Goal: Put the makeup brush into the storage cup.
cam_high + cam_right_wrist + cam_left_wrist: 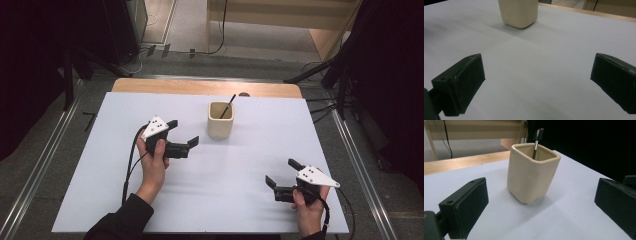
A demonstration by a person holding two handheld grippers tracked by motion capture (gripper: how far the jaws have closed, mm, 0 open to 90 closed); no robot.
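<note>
Nearest the person, the right hand-held gripper (279,176) rests low on the white worktop (250,165), jaws spread wide with nothing between them, well apart from the cup; it looks parked in waiting. Farther in, the left hand-held gripper (183,132) hovers just beside the cup (220,120), jaws gaping and empty, aimed at it as if lining up a grasp. The cup stands upright toward the worktop's far middle, a thin black stick (229,105) leaning inside against its far rim.
</note>
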